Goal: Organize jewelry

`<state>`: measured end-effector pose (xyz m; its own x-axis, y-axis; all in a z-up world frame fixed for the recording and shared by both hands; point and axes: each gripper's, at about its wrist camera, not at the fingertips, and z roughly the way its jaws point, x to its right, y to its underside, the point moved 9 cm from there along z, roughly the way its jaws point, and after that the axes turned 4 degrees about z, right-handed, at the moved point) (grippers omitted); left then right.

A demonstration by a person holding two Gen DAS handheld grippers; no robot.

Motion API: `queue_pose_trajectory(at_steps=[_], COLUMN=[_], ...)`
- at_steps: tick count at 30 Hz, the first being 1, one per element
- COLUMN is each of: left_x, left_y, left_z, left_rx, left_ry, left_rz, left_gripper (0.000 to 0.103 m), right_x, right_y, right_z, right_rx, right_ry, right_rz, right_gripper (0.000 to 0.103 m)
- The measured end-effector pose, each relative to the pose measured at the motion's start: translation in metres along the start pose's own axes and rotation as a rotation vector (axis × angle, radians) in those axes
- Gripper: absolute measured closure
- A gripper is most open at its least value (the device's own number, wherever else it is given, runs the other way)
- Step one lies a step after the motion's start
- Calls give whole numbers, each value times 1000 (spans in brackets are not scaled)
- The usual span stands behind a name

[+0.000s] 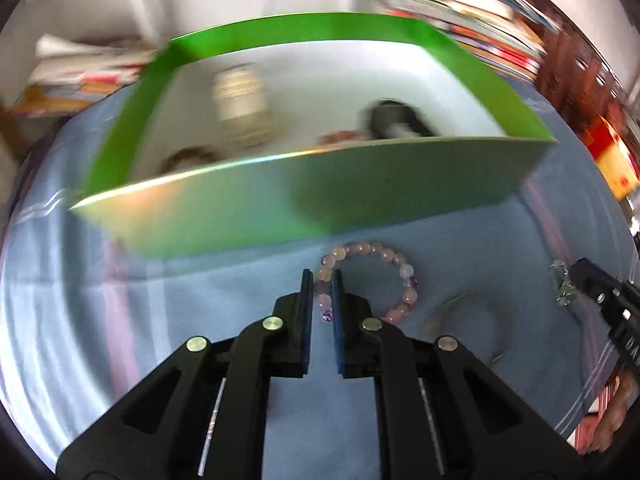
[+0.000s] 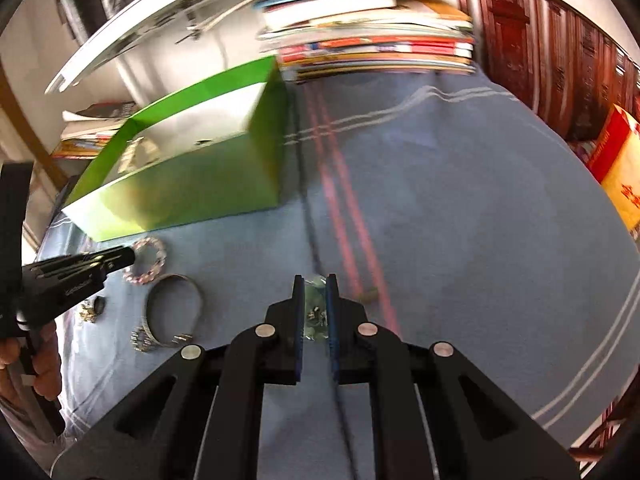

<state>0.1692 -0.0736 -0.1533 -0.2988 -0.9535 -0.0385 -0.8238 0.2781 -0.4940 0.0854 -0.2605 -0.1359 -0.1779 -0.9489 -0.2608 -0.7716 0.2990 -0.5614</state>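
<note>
My left gripper (image 1: pixel 322 280) had clamped on the bead bracelet (image 1: pixel 370 280), which lay on the table (image 1: pixel 160 320) just in front of the green box (image 1: pixel 240 216), presumably to lift it over the wall. Right of that bracelet lay a metal bangle (image 2: pixel 172 308). Further right, my right gripper (image 2: pixel 314 284) held a small clear-green piece (image 2: pixel 316 312), likely also bound for the box.

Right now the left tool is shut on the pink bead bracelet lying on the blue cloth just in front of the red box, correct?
Not quite: the box is green, not red, as the left wrist view shows. The rest holds: the left tool is shut on the pink bead bracelet, which lies on the blue cloth just in front of that box.
</note>
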Motion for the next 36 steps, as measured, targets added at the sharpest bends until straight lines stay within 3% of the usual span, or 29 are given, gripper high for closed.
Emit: queue_pose_trajectory(at_steps=[6, 12, 19, 27, 32, 36], left_x=[-55, -77, -83, -76, -75, -75], left_y=[22, 35, 40, 34, 35, 36], left_z=[-15, -20, -14, -11, -9, -9], left_rx=[2, 4, 2, 16, 15, 17], left_ry=[-71, -85, -75, -62, -59, -61], left_rz=[-84, -120, -132, -114, -113, -112], left_gripper=[94, 94, 92, 79, 75, 74], right_x=[-51, -38, 0, 0, -32, -54], right_y=[-21, -50, -18, 8, 5, -5], right_z=[-2, -13, 2, 20, 28, 26], right_rx=[29, 90, -9, -73, -78, -51], right_ry=[-100, -64, 56, 66, -3, -38], right_rz=[-75, -31, -12, -21, -67, -94], right_gripper=[92, 92, 70, 69, 96, 96])
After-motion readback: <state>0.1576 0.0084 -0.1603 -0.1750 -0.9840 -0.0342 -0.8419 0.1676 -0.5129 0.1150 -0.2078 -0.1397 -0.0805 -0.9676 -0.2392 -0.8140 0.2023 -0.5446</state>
